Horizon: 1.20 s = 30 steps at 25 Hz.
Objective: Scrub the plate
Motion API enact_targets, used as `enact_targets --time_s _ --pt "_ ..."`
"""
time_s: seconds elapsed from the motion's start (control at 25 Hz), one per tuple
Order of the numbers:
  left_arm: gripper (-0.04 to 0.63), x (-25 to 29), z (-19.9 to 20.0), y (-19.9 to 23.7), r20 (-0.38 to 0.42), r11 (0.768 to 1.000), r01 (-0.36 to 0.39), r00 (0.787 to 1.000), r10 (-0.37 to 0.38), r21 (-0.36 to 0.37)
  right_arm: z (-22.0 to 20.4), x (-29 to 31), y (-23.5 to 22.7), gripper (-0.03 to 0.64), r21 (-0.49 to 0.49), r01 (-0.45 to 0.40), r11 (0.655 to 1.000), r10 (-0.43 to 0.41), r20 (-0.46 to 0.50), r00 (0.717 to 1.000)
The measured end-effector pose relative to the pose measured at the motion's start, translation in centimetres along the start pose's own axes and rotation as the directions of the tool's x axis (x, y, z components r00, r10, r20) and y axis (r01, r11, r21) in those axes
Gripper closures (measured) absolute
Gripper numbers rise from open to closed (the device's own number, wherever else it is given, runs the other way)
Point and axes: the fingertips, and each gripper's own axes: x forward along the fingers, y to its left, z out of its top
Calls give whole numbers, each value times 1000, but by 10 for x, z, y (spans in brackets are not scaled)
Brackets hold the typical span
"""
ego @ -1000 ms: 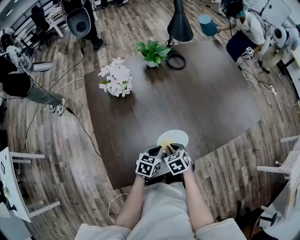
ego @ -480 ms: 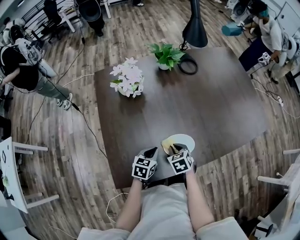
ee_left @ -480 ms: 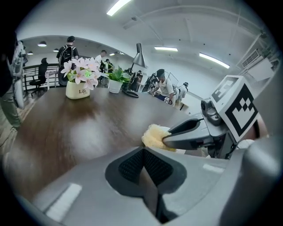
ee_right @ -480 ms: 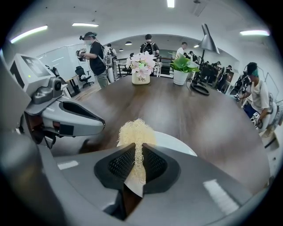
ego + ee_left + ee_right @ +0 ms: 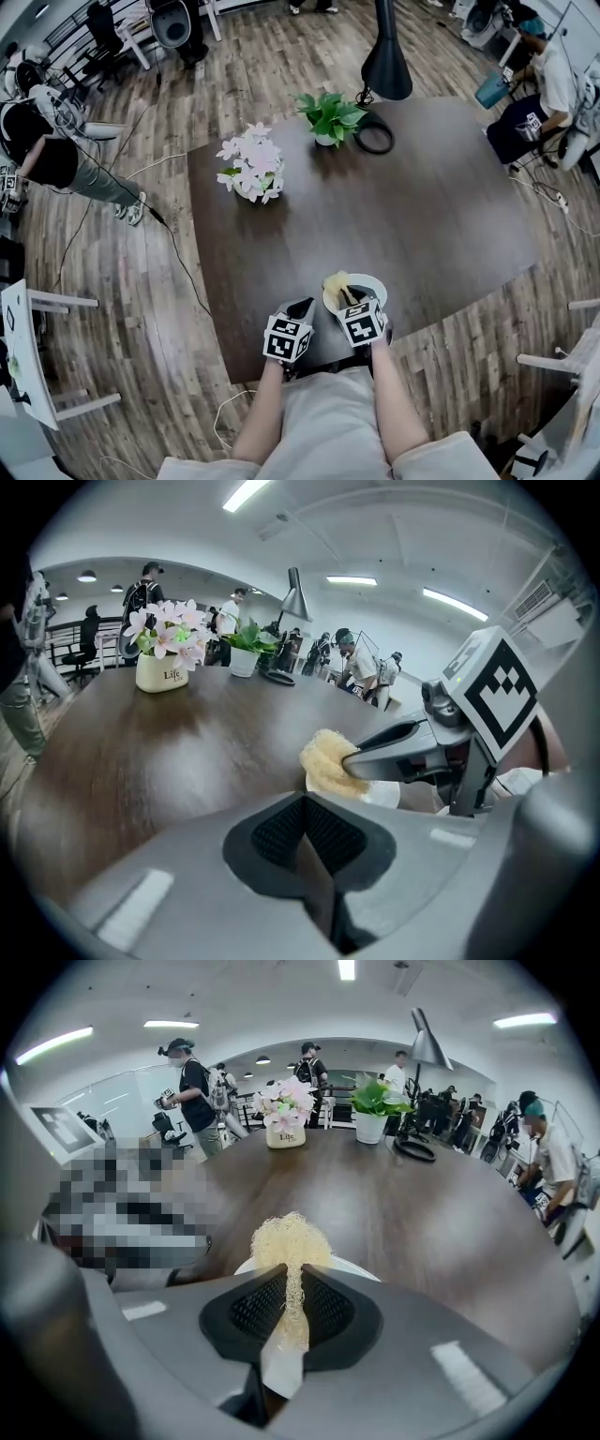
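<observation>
Right tongs (image 5: 286, 1283) are clamped on a fluffy pale-yellow scrubber (image 5: 291, 1239). You can see the fibres squeezed between the two black pads, with the puffy top sticking out past the tips. The scrubber sits over the left part of the white plate (image 5: 372, 281), low enough that it looks like it's touching, but I can't say for sure.

Left tongs (image 5: 303, 810) are pressed together with nothing between them. They hang over bare wood just left of the plate, close to the right tongs but not touching the plate.

The plate itself is down at the near edge of the table (image 5: 431, 206), a bit right of the middle and right in front of the person holding the tongs.

The rest of the dark wooden table is pretty open. There's a white pot of pink and white flowers (image 5: 248, 164) toward the far left corner, well away from the plate. A small green plant (image 5: 328, 112) stands at the far edge. Just to its right is a black lamp (image 5: 386, 58) with a black ring (image 5: 375, 139) at its foot.
</observation>
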Motion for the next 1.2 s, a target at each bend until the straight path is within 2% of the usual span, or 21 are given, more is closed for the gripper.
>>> enact_targets --time_s 0.2,0.4,0.84,1.0,1.2 --pt "594 8 4 3 -8 1000 -5 1000 5 11 -1 1 -20 549 69 38 997 -39 14 999" --pt "594 21 8 -8 -25 997 0 1000 2 71 -9 -5 -32 549 111 50 993 -52 17 998" --pt "594 30 5 -28 -52 994 25 998 -19 106 -31 -24 -43 549 201 86 976 -94 33 995" --pt "594 26 3 -37 -26 996 25 999 -23 88 -38 -40 -50 548 212 149 966 -166 68 984" --pt "594 22 3 -57 3 995 48 999 -48 84 -57 -69 -64 549 254 239 937 -261 57 964"
